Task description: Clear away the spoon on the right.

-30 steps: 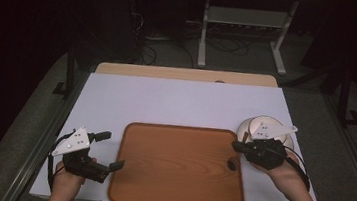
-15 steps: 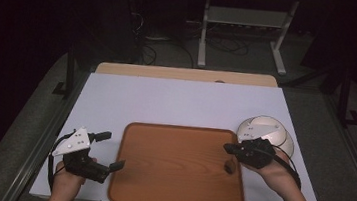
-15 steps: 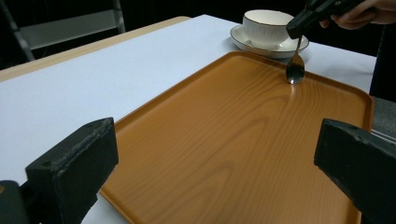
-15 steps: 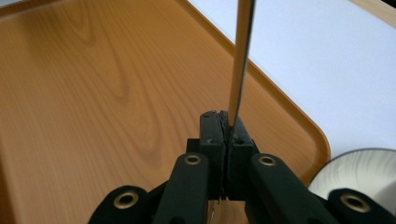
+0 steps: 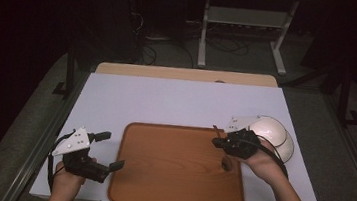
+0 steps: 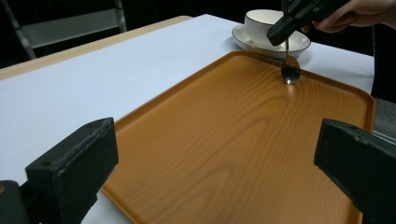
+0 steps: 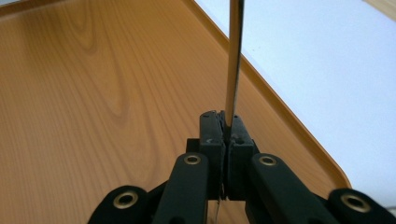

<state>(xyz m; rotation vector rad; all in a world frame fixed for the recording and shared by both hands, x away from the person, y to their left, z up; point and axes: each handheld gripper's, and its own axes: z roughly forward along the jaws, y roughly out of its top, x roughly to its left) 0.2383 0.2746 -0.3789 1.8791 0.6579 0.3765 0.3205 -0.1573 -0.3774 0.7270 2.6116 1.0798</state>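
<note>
High view: a white bench (image 5: 176, 105) carries a wooden tray (image 5: 174, 170) at its near middle. The left tool (image 5: 108, 150) sits at 8 o'clock from the tray's middle, just off the tray's left edge, held in a hand (image 5: 65, 181) that comes in from the bottom; its 2 jaws stand wide apart, pointing toward the tray. The right tool (image 5: 217, 143) hangs over the tray's right part, at 3 o'clock, with the person's right hand (image 5: 260, 162) behind it. A cup (image 5: 270, 130) on a saucer (image 5: 286, 147) stands on the bench just beyond the tray's right rim, at 2 o'clock. A small dark spoon bowl (image 5: 226, 162) shows on the tray just below the right tool.

Left gripper view: the 2 black jaws rise at the lower corners, far apart with nothing between them. Past them lies the tray (image 6: 224, 140). At 1 o'clock the right tool (image 6: 282, 32) holds a spoon (image 6: 289, 70) upright by its handle, the bowl down and touching the tray or just over it; I cannot tell which. Cup (image 6: 261, 23) and saucer (image 6: 243, 39) stand right behind it.

Right gripper view: the jaws are pressed together on the spoon's thin metal handle (image 7: 233, 60), which runs up to 12 o'clock. The tray (image 7: 93, 93) is beneath, and the bench (image 7: 327, 70) at 2 o'clock.
</note>
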